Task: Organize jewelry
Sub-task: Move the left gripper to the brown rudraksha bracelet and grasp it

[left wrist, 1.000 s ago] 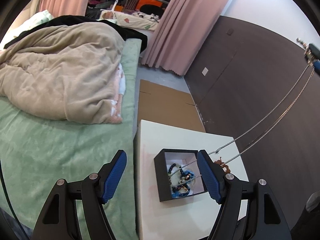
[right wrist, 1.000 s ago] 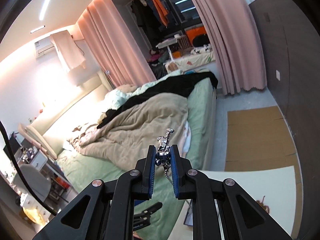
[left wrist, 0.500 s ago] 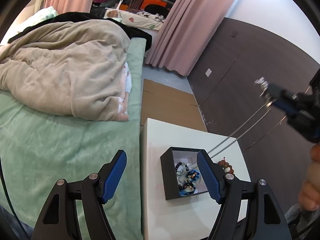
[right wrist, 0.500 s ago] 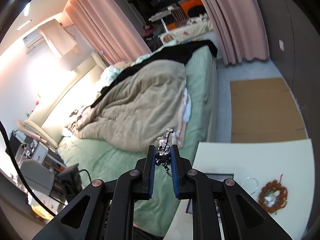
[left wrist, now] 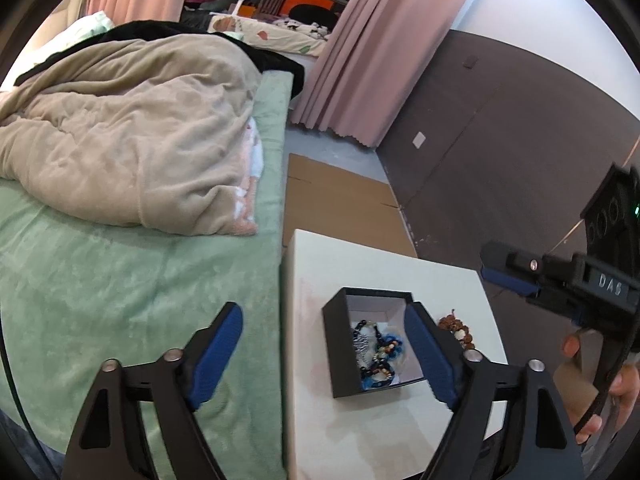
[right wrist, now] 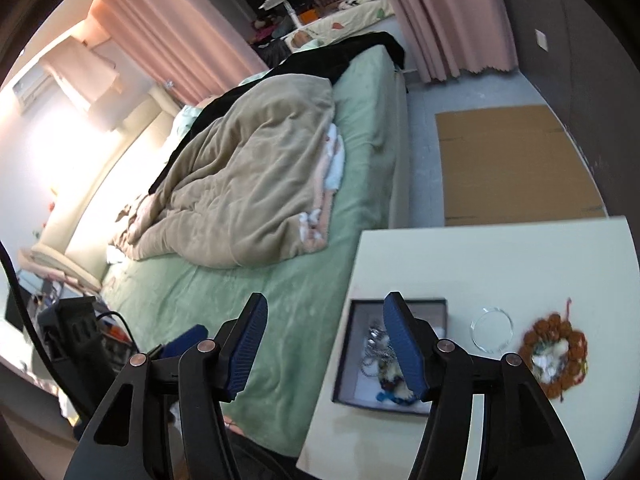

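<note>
A black box (left wrist: 340, 344) with a white lining stands on the white table (left wrist: 360, 264), holding beaded jewellery (left wrist: 380, 354) and a silver chain (left wrist: 362, 344). My left gripper (left wrist: 324, 312) hovers over the box, its jaws opening with nothing held. My right gripper (right wrist: 326, 300) hangs above the box (right wrist: 344, 360); its jaws are opening and empty, and the silver chain (right wrist: 374, 344) lies loose inside. Right of the box lie a clear ring (right wrist: 491, 332) and a brown bead bracelet (right wrist: 554, 356). In the left wrist view, a hand holds the right gripper (left wrist: 500, 276) at the right.
A bed with a green sheet (left wrist: 120, 280) and a beige duvet (left wrist: 140, 128) borders the table's left edge. Flat cardboard (left wrist: 336, 200) lies on the floor beyond the table. A dark wall panel (left wrist: 500, 140) and pink curtains (left wrist: 360, 60) stand behind.
The right gripper has come down toward the box and opened, letting go of the silver chain, which now lies in the box. The left jaws have widened slightly.
</note>
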Motion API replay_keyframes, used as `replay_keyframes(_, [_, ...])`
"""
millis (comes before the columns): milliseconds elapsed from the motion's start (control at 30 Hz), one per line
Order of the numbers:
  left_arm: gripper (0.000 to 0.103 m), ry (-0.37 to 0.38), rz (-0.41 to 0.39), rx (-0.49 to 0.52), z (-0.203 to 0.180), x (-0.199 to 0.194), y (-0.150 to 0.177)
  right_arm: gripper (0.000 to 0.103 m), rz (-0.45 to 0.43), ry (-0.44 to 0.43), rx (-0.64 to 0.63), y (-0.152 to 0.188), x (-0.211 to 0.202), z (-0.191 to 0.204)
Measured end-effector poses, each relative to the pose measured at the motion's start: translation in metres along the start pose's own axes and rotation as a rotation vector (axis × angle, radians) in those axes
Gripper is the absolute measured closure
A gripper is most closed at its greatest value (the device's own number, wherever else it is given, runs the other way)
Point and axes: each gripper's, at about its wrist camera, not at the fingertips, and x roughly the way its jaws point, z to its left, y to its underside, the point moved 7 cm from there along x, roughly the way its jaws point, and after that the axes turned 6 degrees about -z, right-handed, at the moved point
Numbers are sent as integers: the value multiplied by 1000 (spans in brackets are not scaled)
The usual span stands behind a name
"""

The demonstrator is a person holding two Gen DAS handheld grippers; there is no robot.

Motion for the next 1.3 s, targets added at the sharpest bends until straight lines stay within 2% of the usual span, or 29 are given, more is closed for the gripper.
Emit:
replay_keyframes(400, [18, 50, 79, 109, -70, 33, 23, 28, -120, 103, 154, 21, -67, -104])
replay_keyframes(867, [18, 78, 200, 225, -155, 90, 54, 28, -117, 92, 367, 57, -71, -208])
replay_keyframes(1067, [33, 76, 256, 254, -182, 117, 66, 28, -133, 85, 405, 60, -76, -233])
replay_keyframes(1300, [50, 45, 361, 245, -198, 151, 87, 28, -139, 92, 452, 64, -79, -259])
